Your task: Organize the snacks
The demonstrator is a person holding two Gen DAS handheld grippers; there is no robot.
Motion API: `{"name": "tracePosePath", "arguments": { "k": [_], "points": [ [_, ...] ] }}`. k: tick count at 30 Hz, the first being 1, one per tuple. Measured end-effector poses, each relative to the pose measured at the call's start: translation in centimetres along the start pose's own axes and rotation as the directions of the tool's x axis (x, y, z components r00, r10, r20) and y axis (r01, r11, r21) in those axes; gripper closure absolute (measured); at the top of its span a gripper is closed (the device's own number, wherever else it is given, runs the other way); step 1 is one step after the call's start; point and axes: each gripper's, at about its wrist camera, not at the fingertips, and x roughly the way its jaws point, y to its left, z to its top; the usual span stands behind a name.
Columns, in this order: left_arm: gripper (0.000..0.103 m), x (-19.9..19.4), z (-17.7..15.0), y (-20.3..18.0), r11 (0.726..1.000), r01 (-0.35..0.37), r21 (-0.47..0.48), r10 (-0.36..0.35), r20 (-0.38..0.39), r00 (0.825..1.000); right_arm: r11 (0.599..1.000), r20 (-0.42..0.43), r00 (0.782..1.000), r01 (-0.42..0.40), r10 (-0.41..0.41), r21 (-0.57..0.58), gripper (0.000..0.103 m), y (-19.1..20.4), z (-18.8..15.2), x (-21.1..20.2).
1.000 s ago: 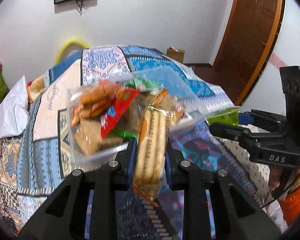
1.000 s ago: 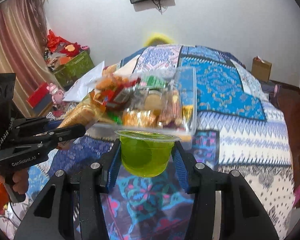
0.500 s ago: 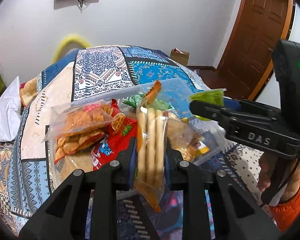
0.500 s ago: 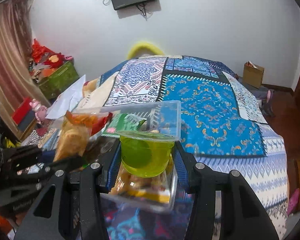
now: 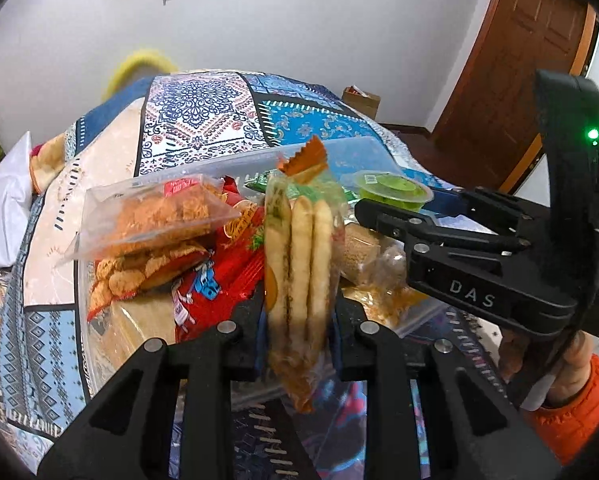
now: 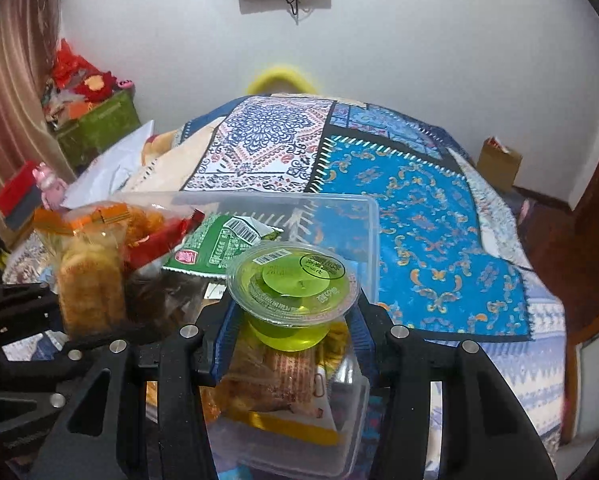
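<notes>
The clear box (image 6: 373,240) on the bed (image 6: 419,208) is nearly full. Left gripper (image 5: 297,320) fingers pinch a biscuit packet (image 5: 299,256); right gripper (image 6: 293,320) fingers clasp a green jelly cup (image 6: 293,284). Both hang over the box, not yet dropped in.

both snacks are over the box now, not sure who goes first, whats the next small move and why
Probably lower the right hand-held gripper a little and release the green jelly cup into the clear box. The cup hangs over the box's less crowded right side, while the left hand-held gripper holds its biscuit stick pack above heaped packets.
</notes>
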Motion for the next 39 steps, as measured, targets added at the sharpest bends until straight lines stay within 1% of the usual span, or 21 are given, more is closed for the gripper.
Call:
{"name": "tracePosePath", "arguments": {
  "k": [2,4,6,7,10,12,16,20,23,25,26,27,28,29,30,31,32,33,35,37,39],
  "points": [
    [0.065,-0.8,-0.1,-0.2,1.0,0.005,0.004,-0.005,0.012,1.0,1.0,-0.001,1.0,-0.025,0.025,0.018,0.051,-0.3,0.0,-0.5],
    [0.061,-1.8,-0.3,-0.6,1.0,0.007,0.016,-0.007,0.031,1.0,0.998,0.011,0.999,-0.052,0.052,0.035,0.047,-0.6,-0.2,-1.4],
    [0.057,-2.8,-0.3,-1.0,0.999,0.002,0.032,-0.004,0.047,0.999,0.998,0.031,0.998,-0.051,0.05,0.027,0.042,-0.4,-0.3,-2.4],
    [0.053,-3.3,-0.3,-1.2,0.999,-0.013,0.039,0.011,0.056,0.998,0.999,0.041,0.998,-0.046,0.046,0.019,0.042,-0.3,-0.3,-3.1],
    [0.052,-5.0,-0.3,-1.6,0.998,-0.037,0.046,0.033,0.09,0.995,0.999,0.063,0.997,-0.038,0.038,0.002,0.042,0.2,-0.4,-4.8],
    [0.052,-6.4,-0.3,-1.7,0.999,-0.038,0.034,0.034,0.113,0.993,0.999,0.082,0.996,-0.04,0.04,-0.002,0.042,0.3,-0.5,-6.4],
    [0.052,-10.8,-0.7,-2.1,0.998,-0.048,0.028,0.042,0.189,0.981,0.998,0.142,0.988,-0.059,0.061,-0.017,0.042,1.0,-0.8,-10.6],
    [0.052,-15.9,-1.3,-2.9,0.996,-0.085,0.038,0.07,0.289,0.955,0.997,0.22,0.972,-0.076,0.08,-0.029,0.041,2.1,-1.3,-15.4],
    [0.052,-20.2,-2.2,-3.6,0.992,-0.122,0.037,0.1,0.37,0.924,0.995,0.284,0.954,-0.098,0.1,-0.024,0.041,2.9,-2.0,-19.1],
    [0.052,-22.7,-2.9,-4.0,0.991,-0.129,0.028,0.106,0.413,0.905,0.993,0.327,0.938,-0.114,0.112,-0.015,0.036,3.3,-2.5,-21.6],
    [0.051,-23.8,-3.3,-4.1,0.992,-0.123,0.027,0.1,0.427,0.899,0.993,0.346,0.931,-0.12,0.116,-0.011,0.031,3.5,-2.8,-22.6],
    [0.046,-24.9,-3.8,-4.3,0.993,-0.114,0.026,0.091,0.441,0.893,0.992,0.372,0.921,-0.124,0.118,-0.006,0.027,3.8,-3.2,-24.0],
    [0.038,-26.2,-4.4,-4.5,0.994,-0.11,0.019,0.089,0.459,0.884,0.992,0.388,0.914,-0.127,0.118,-0.002,0.025,4.0,-3.5,-24.8],
    [0.033,-27.1,-4.9,-4.6,0.994,-0.111,0.012,0.092,0.474,0.876,0.992,0.403,0.907,-0.13,0.119,0.0,0.023,4.2,-3.8,-25.7],
    [0.032,-27.9,-5.3,-4.8,0.993,-0.116,0.004,0.099,0.49,0.866,0.991,0.417,0.901,-0.132,0.119,0.002,0.02,4.4,-4.3,-26.6],
    [0.029,-28.8,-5.9,-5.1,0.992,-0.123,0.001,0.105,0.507,0.856,0.991,0.429,0.896,-0.13,0.116,0.003,0.018,4.7,-4.6,-27.4],
    [0.023,-29.5,-6.3,-5.3,0.991,-0.131,0.003,0.111,0.516,0.849,0.992,0.44,0.891,-0.127,0.112,0.004,0.017,5.0,-5.1,-28.1],
    [0.019,-30.1,-6.8,-5.5,0.99,-0.143,0.0,0.122,0.528,0.841,0.992,0.445,0.889,-0.125,0.11,0.003,0.015,5.3,-5.4,-28.5],
    [0.009,-31.1,-7.7,-5.7,0.987,-0.159,-0.009,0.137,0.557,0.819,0.993,0.453,0.886,-0.116,0.103,0.0,0.012,5.7,-5.9,-29.1],
    [0.007,-31.6,-8.4,-6.0,0.985,-0.171,-0.01,0.146,0.571,0.808,0.995,0.461,0.882,-0.102,0.093,-0.005,0.007,6.4,-6.4,-29.5],
    [0.005,-31.9,-8.8,-6.1,0.983,-0.182,-0.014,0.157,0.575,0.803,0.997,0.474,0.877,-0.079,0.076,-0.013,0.0,6.9,-6.9,-29.8]
  ]
}}
